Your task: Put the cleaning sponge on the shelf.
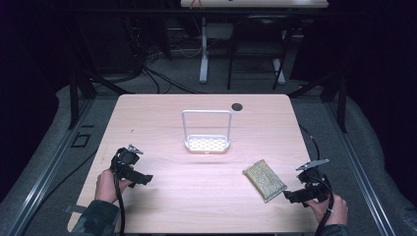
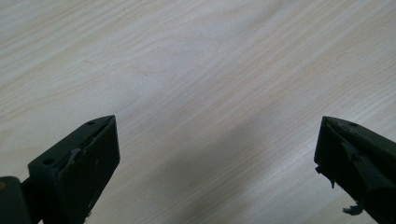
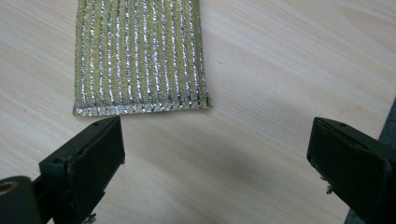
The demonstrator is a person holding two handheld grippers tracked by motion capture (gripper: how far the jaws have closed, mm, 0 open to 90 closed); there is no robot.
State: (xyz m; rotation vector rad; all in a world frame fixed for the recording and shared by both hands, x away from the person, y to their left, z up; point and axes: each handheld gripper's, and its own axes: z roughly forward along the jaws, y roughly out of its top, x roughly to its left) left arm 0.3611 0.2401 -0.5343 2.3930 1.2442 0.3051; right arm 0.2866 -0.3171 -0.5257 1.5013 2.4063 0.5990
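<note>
Gold-and-silver woven scouring sponge [image 1: 264, 180] lies flat on the table [image 1: 206, 206], toward the near right corner, angled, nothing on it, nothing gripping it. In the right gripper view its near short edge [image 3: 140, 108] sits just ahead of the fingers [image 3: 88, 161], not between them.

Right gripper [image 1: 301, 192]: jaws wide apart, empty, lined up on the sponge's near end, just beside it and not touching. Judgement: work looks barely begun. This is the approach to a pick; no grasp, no lift yet.

Likely destination is the white holder [image 1: 207, 143] at the middle of the table: perforated tray with a tall wire loop handle standing upright. Tray is empty. It stands well apart from the sponge, toward the far edge and left of it.

Left gripper [image 1: 140, 178]: near the near left corner, jaws spread wide, holding nothing; in its own view its fingers [image 2: 88, 154] have bare wood grain between them. Well apart from both sponge and holder.

Left to do, as I read it: close on sponge, lift, carry to holder, drop into tray.

Small dark round cap [image 1: 237, 106] sits near the far edge, uninvolved.
</note>
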